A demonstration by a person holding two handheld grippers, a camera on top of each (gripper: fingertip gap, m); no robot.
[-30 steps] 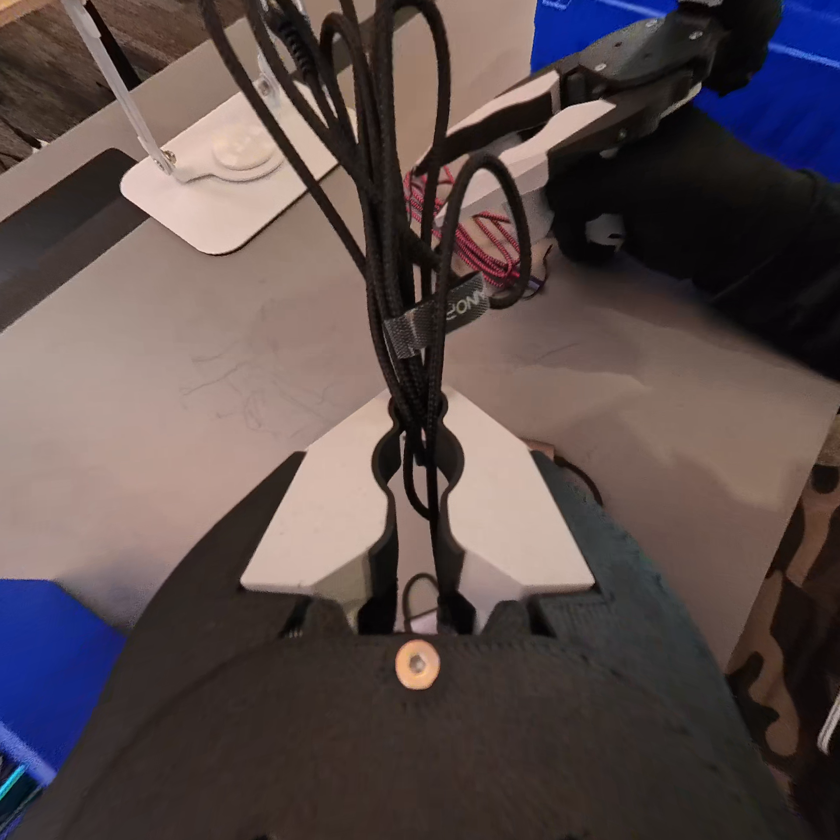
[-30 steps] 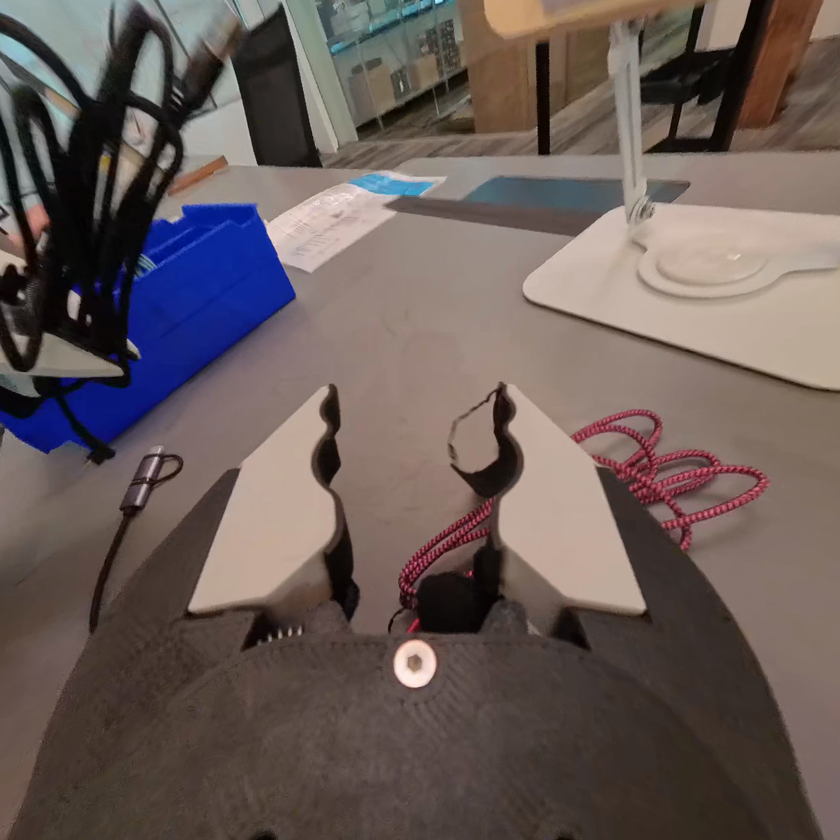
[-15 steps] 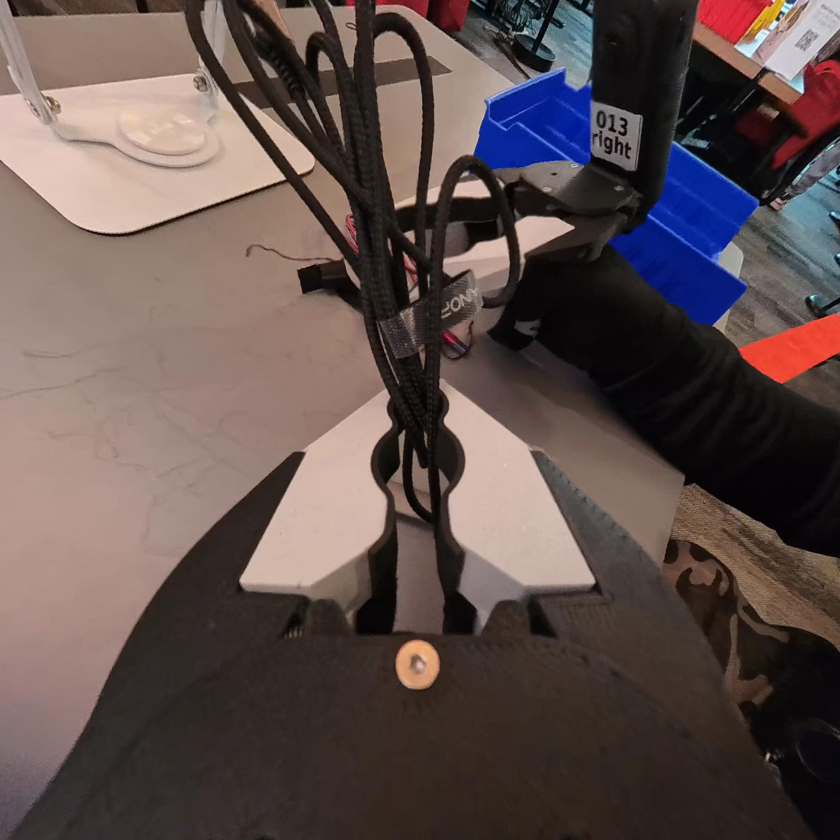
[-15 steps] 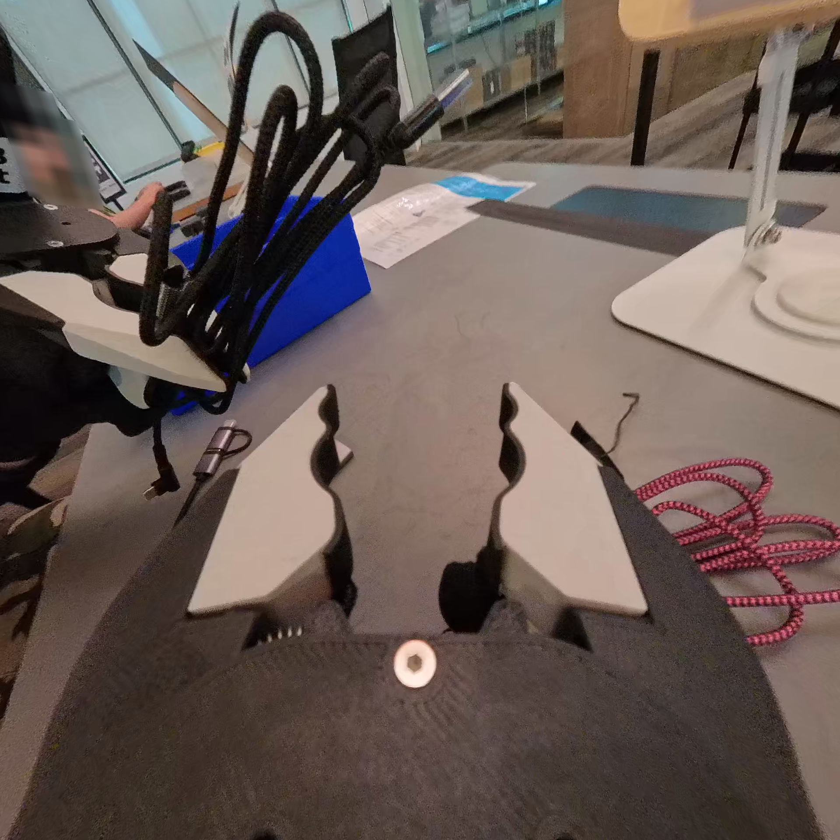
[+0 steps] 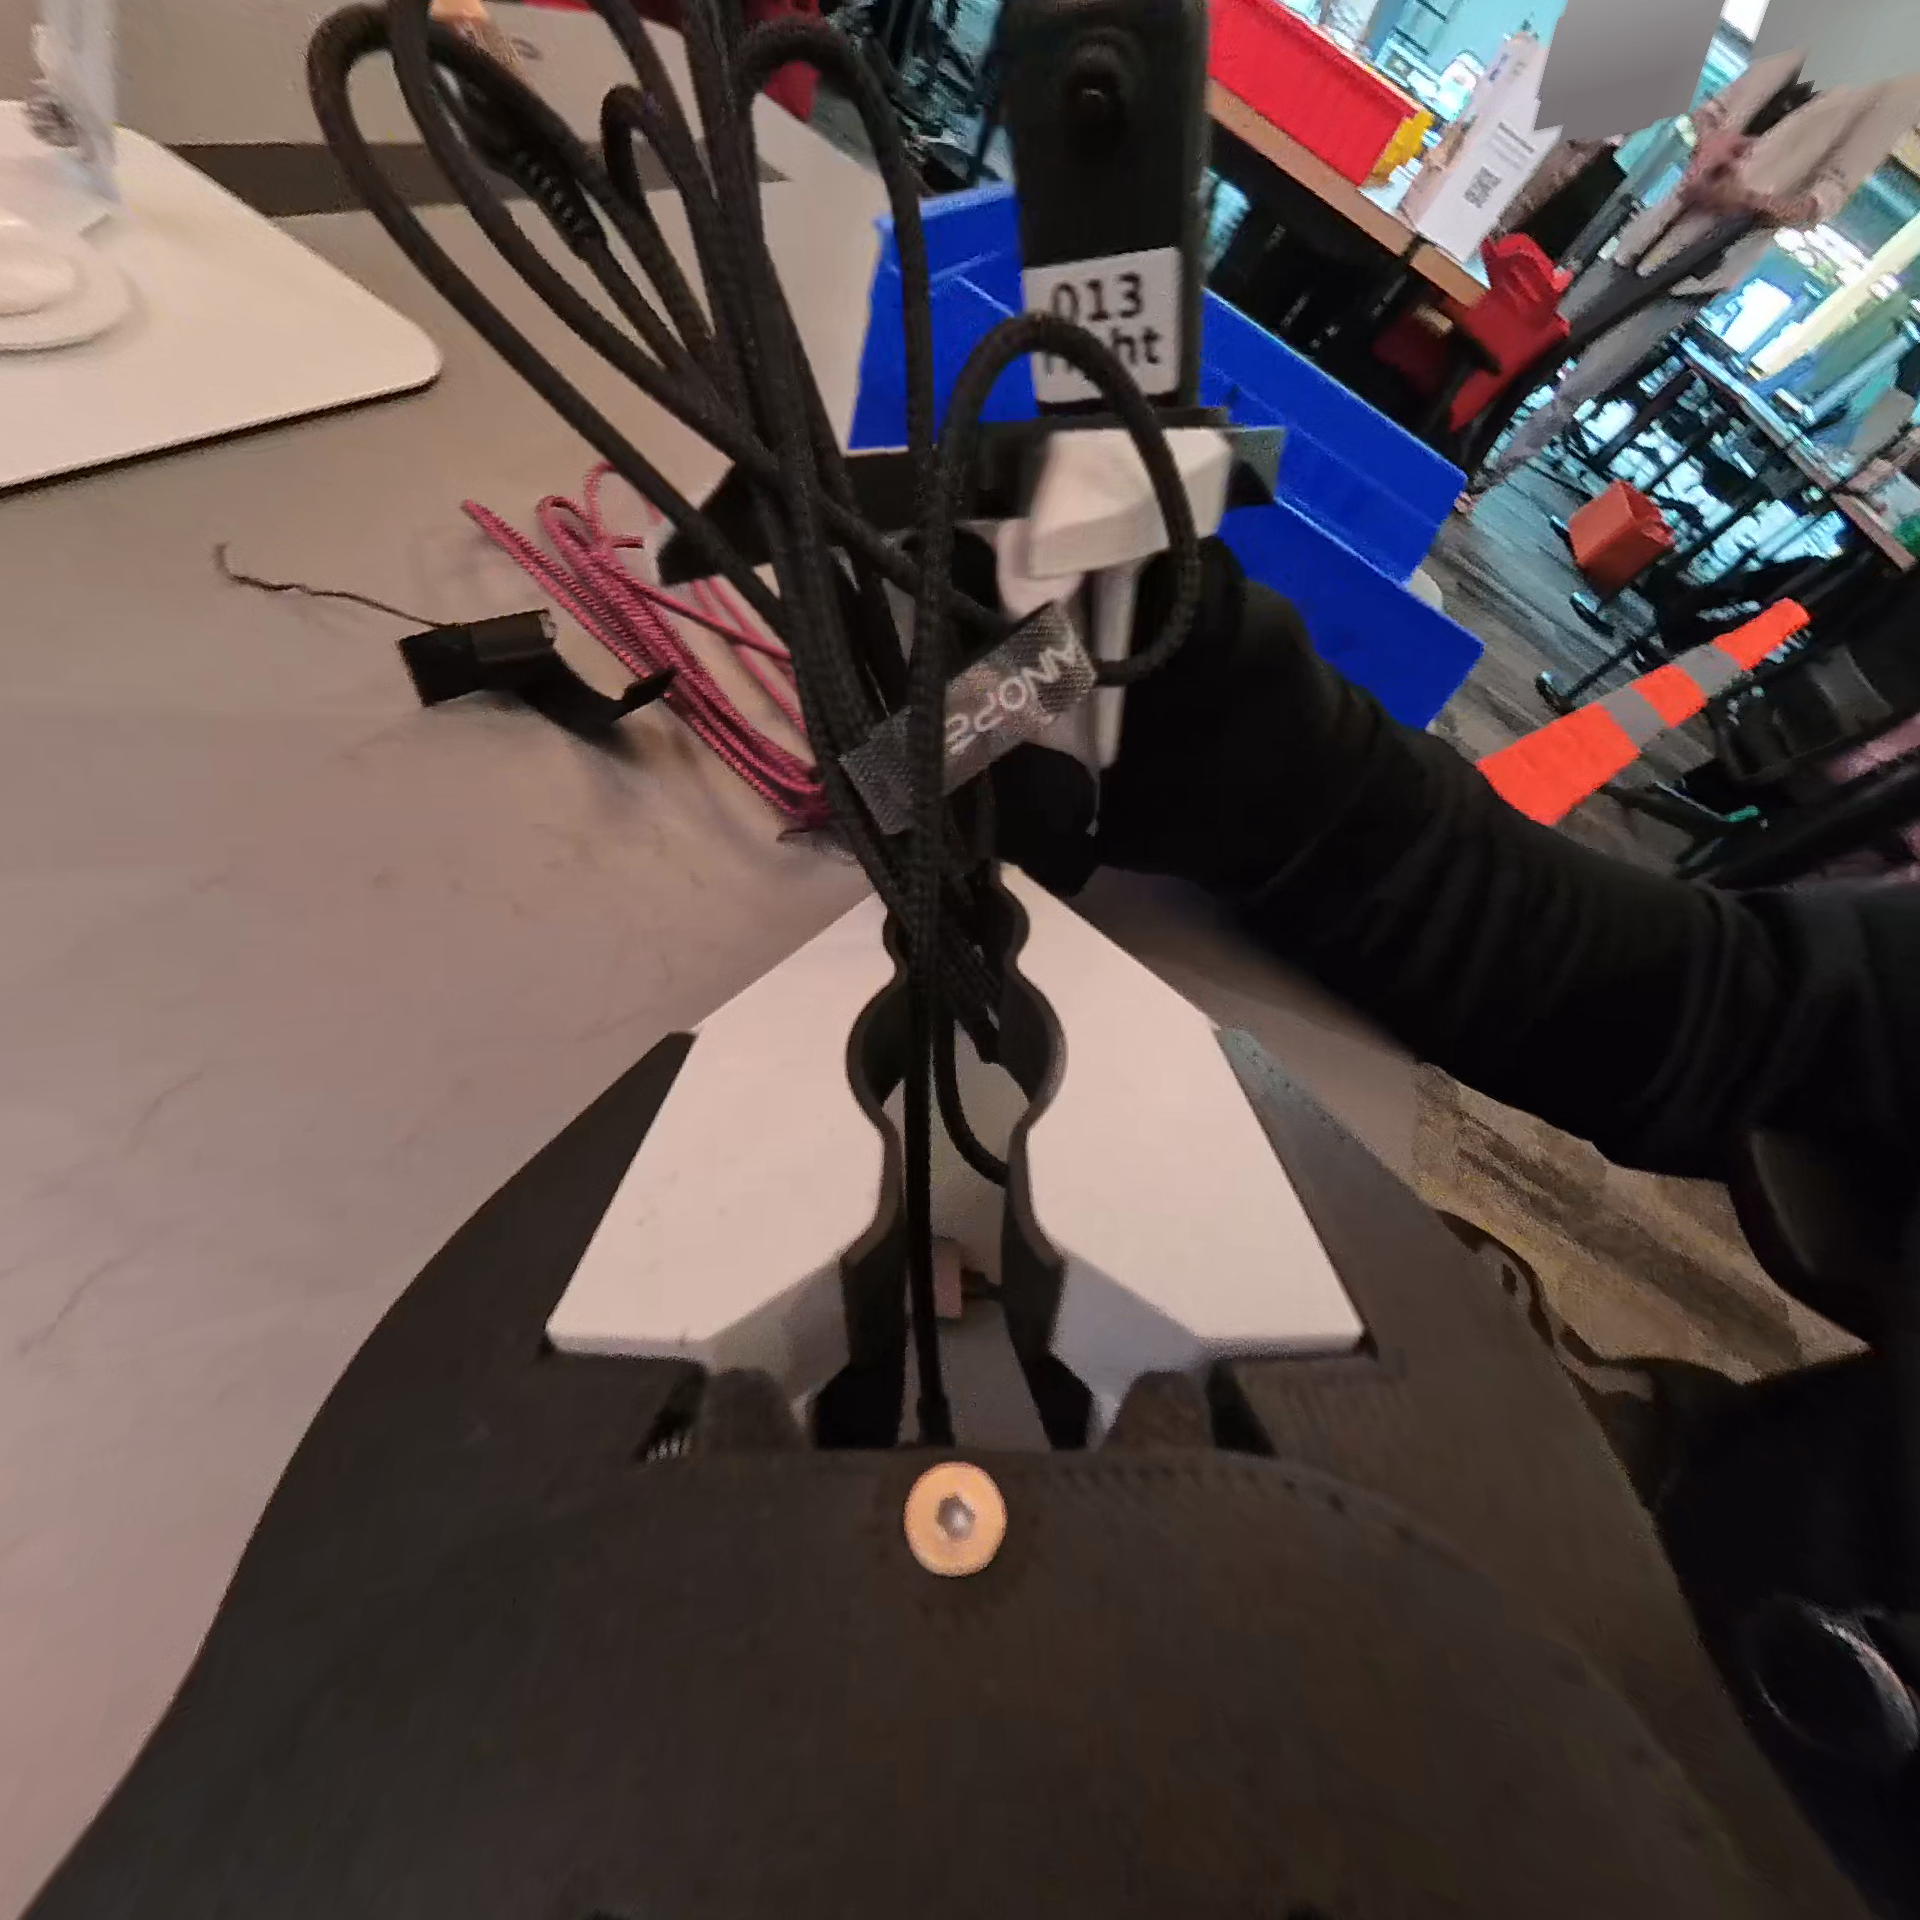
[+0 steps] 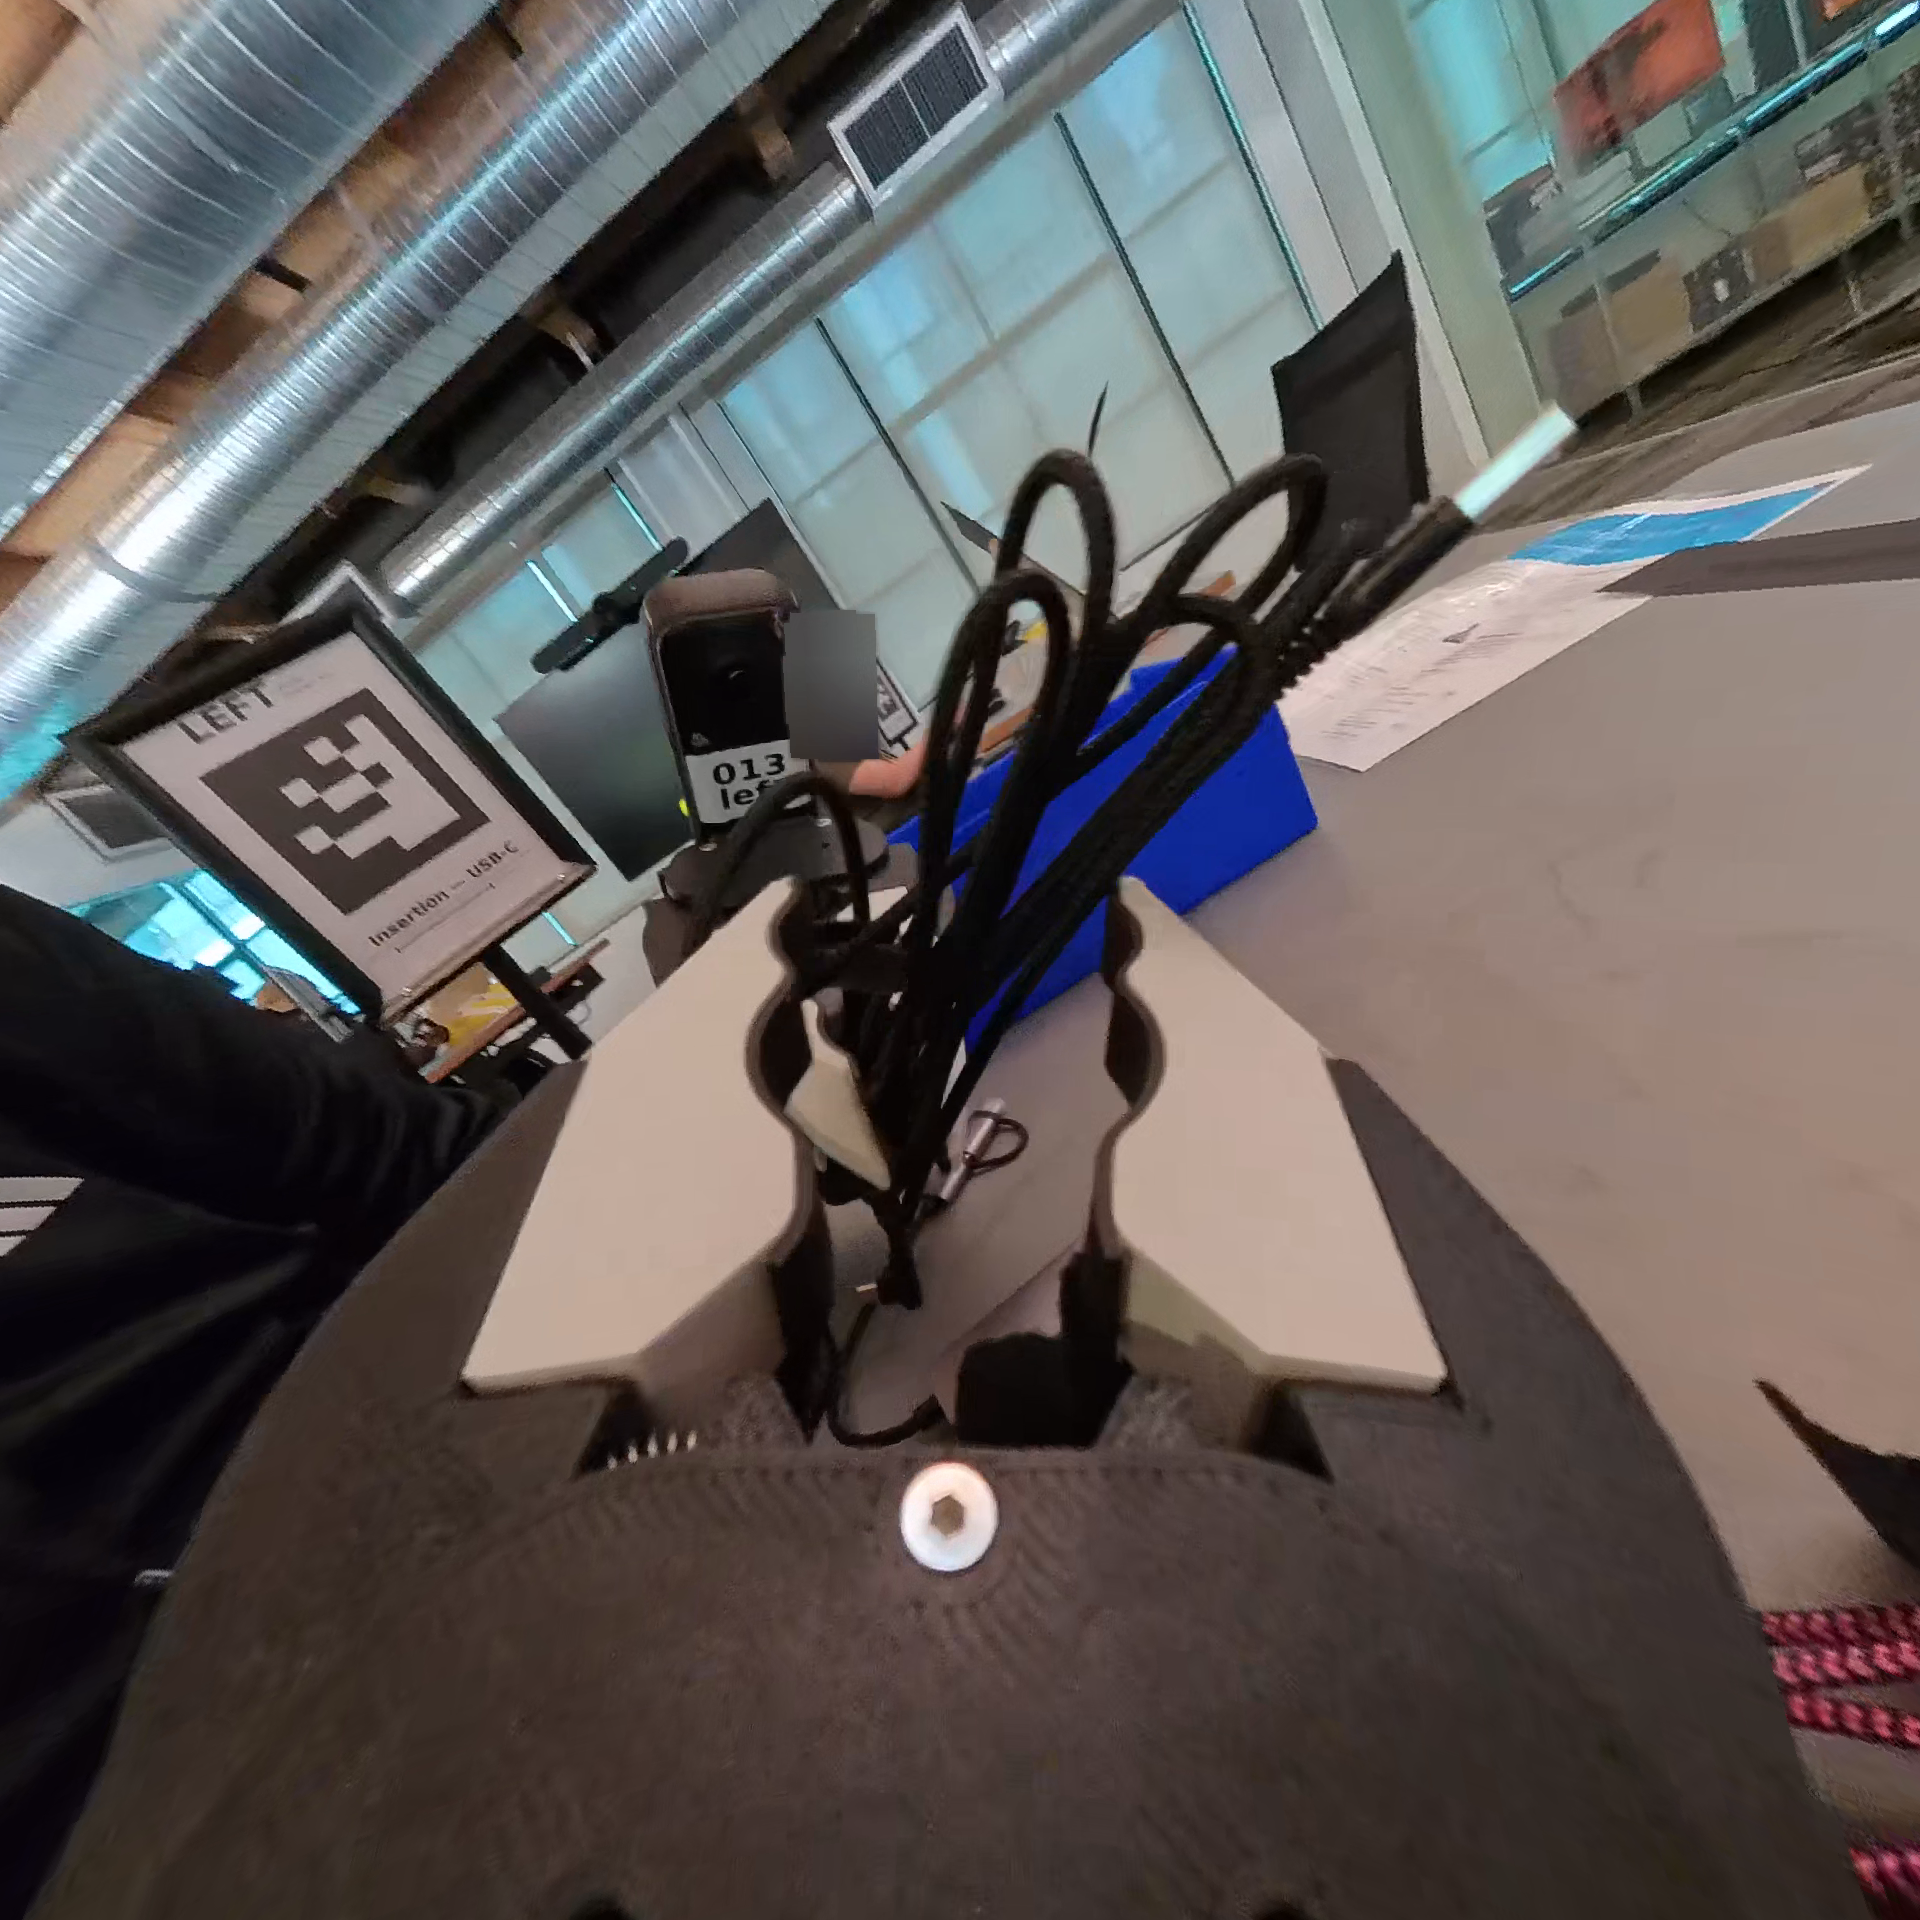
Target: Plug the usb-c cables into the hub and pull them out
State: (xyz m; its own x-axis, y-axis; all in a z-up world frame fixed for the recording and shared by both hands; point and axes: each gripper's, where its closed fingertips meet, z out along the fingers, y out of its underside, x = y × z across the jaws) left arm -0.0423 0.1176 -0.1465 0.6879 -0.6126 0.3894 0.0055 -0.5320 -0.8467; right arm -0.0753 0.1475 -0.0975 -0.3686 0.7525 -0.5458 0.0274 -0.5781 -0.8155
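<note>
My left gripper [image 5: 956, 925] is shut on a bundle of black braided cable [image 5: 831, 499], which stands up from the jaws, tied by a grey strap [image 5: 971, 717]. My right gripper [image 6: 956, 914] is open and empty, and faces the left one. In the right wrist view the black bundle [image 6: 1039, 831] rises between its open fingers; I cannot tell whether they touch it. The right gripper also shows in the left wrist view [image 5: 904, 509] behind the bundle. A small grey connector [image 6: 977, 1138] on a black lead lies on the table. No hub is clearly visible.
A pink braided cable [image 5: 665, 623] and a small black piece [image 5: 478, 655] lie on the grey table [image 5: 260, 935]. A blue bin [image 5: 1309, 468] stands behind the right gripper, another blue bin [image 6: 1195, 821] behind the left. A white stand base [image 5: 208, 312] is at far left. A standing sign [image 6: 343, 810] is beyond. There is about 6 centimetres between the tips of the two grippers. Left tips and right tips are each some 15 centimetres from the small black piece [image 5: 478, 655].
My right gripper has swung left and tilted up from the pink cable until it faces the bundle, still open. My left gripper has turned right toward it, still holding the bundle.
</note>
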